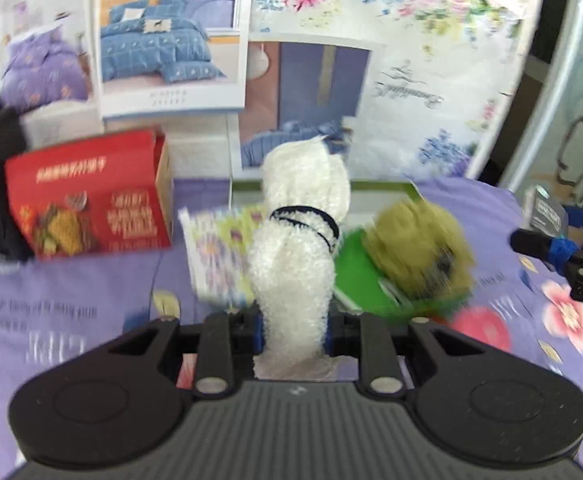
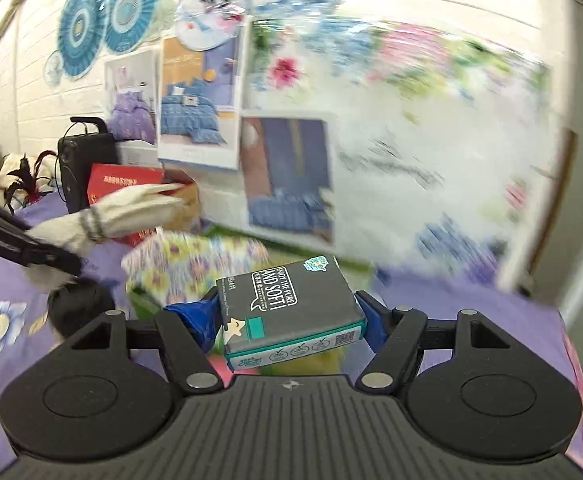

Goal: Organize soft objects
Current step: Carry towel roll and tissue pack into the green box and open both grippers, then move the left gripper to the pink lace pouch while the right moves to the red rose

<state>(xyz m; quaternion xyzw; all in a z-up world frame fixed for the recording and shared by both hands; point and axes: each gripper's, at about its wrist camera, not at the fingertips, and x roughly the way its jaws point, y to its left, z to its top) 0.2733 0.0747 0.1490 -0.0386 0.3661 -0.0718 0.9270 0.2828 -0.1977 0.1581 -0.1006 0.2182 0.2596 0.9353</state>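
My left gripper (image 1: 295, 330) is shut on a white fluffy roll of cloth (image 1: 297, 240) bound by a black band, held upright above the purple bedsheet. The roll also shows at the left of the right wrist view (image 2: 123, 212). My right gripper (image 2: 291, 316) is shut on a grey and teal tissue pack (image 2: 287, 312) printed "AND SOFT", held above the sheet. The right gripper with its pack shows at the right edge of the left wrist view (image 1: 551, 236). An olive-green fluffy bundle (image 1: 419, 248) lies in a green box (image 1: 355, 276). A floral-patterned pack (image 1: 221, 252) lies beside it.
A red carton (image 1: 91, 200) stands at the back left, next to a black speaker (image 2: 85, 164). Bedding posters (image 1: 171, 40) and a floral sheet (image 1: 411, 60) cover the wall behind. A black round object (image 2: 79, 304) lies on the purple sheet (image 1: 71, 312).
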